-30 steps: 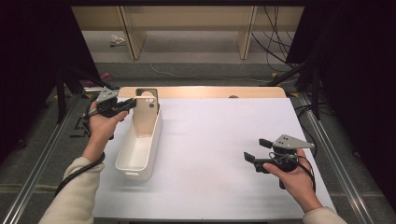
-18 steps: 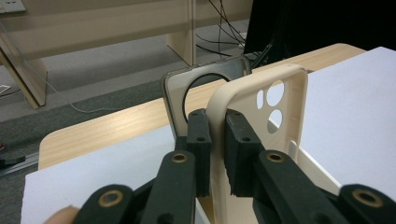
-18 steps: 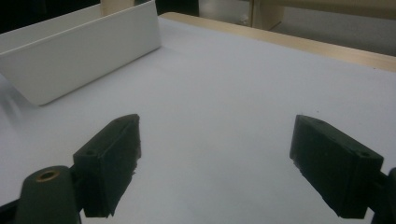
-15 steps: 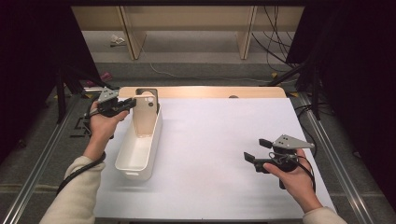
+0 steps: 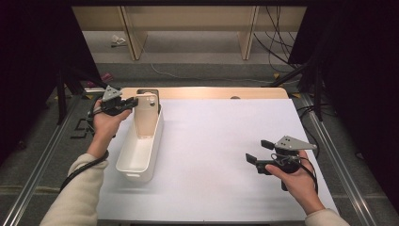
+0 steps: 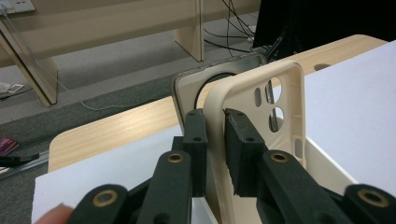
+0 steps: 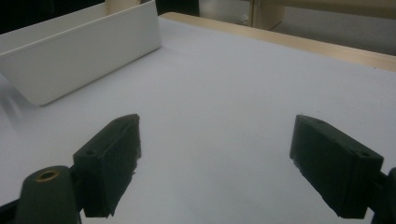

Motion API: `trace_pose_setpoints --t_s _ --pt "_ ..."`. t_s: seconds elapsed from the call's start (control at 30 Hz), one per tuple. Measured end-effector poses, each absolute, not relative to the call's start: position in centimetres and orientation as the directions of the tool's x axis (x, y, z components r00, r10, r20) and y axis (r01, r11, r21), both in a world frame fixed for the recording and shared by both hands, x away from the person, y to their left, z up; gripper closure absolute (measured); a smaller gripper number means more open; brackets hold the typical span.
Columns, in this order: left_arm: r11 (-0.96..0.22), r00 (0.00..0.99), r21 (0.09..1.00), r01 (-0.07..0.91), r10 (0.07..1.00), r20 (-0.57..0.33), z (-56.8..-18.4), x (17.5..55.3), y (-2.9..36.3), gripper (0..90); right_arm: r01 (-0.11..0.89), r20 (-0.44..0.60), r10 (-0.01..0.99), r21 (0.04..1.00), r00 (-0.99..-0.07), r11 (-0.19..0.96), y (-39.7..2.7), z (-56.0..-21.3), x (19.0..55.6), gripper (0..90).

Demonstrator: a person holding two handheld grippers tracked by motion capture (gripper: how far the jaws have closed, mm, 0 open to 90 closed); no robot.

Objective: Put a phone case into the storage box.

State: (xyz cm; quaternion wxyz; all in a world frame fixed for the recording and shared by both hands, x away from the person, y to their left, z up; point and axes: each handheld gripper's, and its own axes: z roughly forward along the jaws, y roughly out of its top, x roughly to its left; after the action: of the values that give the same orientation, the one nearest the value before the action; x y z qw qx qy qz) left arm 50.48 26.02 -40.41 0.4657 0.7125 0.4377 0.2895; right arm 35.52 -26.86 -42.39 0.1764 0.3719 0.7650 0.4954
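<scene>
1. Compared with a second ago, almost nothing has shifted. The left gripper stays at the far end of the white bin, which lies along the left edge of the table, near its far left corner.
2. In the left gripper view, the jaws of this gripper are closed on the long side rim of the beige phone case, one pad on each face of it.
3. The phone case stands upright in the far end of the bin, just as before. A grey-rimmed piece stands right behind it, and what it is cannot be told.
4. The right gripper keeps its place near the right edge, its jaws wide apart over bare surface and holding nothing.
5. Judged from this, the grip looks settled but the case has not been lifted out or laid down, so that step is not yet done.
</scene>
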Motion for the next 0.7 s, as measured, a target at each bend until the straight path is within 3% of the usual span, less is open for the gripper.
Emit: trace_pose_setpoints --t_s 0.5,0.7 --pt "-0.230 0.434 0.900 0.369 0.899 0.051 -40.39 51.16 25.63 73.7 0.395 0.100 0.744 0.889 -0.661 0.233 -26.86 -42.41 35.54 17.2" --pt "-0.254 0.421 0.893 0.371 0.903 0.082 -40.16 51.20 25.40 67.7 0.394 0.099 0.744 0.889 -0.661 0.232 -26.86 -42.40 35.53 17.2"
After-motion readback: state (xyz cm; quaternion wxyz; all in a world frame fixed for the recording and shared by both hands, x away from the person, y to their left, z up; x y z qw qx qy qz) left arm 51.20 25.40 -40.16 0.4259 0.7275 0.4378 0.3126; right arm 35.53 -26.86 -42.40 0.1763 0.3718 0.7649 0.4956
